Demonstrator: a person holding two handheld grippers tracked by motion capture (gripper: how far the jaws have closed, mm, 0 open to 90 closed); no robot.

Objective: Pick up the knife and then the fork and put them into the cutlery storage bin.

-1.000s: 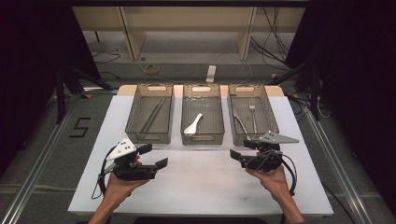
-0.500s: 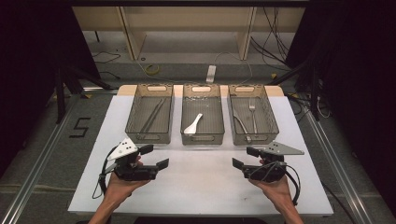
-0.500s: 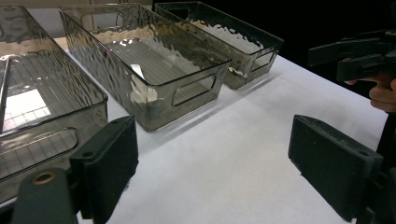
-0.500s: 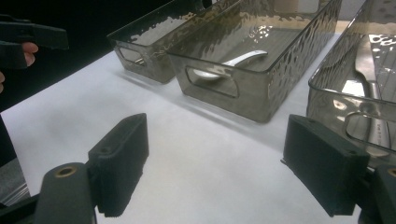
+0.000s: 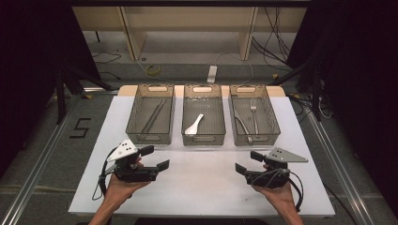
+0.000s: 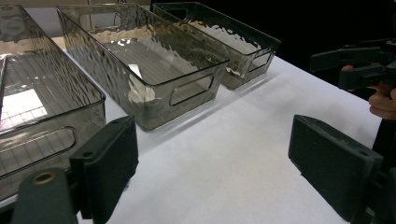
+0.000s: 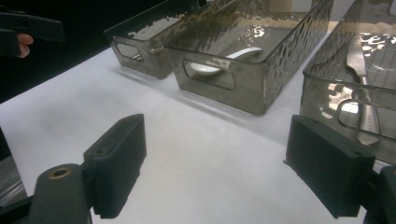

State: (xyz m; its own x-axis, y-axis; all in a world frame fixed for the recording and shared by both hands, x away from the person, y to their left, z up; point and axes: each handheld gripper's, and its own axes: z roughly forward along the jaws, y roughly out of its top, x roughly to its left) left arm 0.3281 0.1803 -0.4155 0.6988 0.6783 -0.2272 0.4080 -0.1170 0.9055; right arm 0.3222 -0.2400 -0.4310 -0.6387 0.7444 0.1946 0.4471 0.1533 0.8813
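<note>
Three smoky clear bins stand in a row at the back of the white table (image 5: 206, 187). The left bin (image 5: 151, 138) holds two long thin rods (image 5: 154, 116). A white spoon (image 5: 193, 125) lies in the middle bin (image 5: 203, 140). The right bin (image 5: 256, 139) holds a fork (image 5: 254, 115) and a knife (image 5: 241, 125). My left gripper (image 5: 155, 157) is open and empty, held near the table's front left, jaws wide (image 6: 215, 163). My right gripper (image 5: 248, 162) is open at the front right; its jaws have just been opening, with nothing between them (image 7: 219, 163).
Bare white tabletop lies between the two grippers and in front of the bins. The table's edges drop to a grey floor with metal rails, cables and a wooden shelf frame (image 5: 187, 28) behind. A "5" mark (image 5: 80, 127) sits on the floor at left.
The right hand has drawn back from the right bin toward the table's front edge. The left hand has kept still.
</note>
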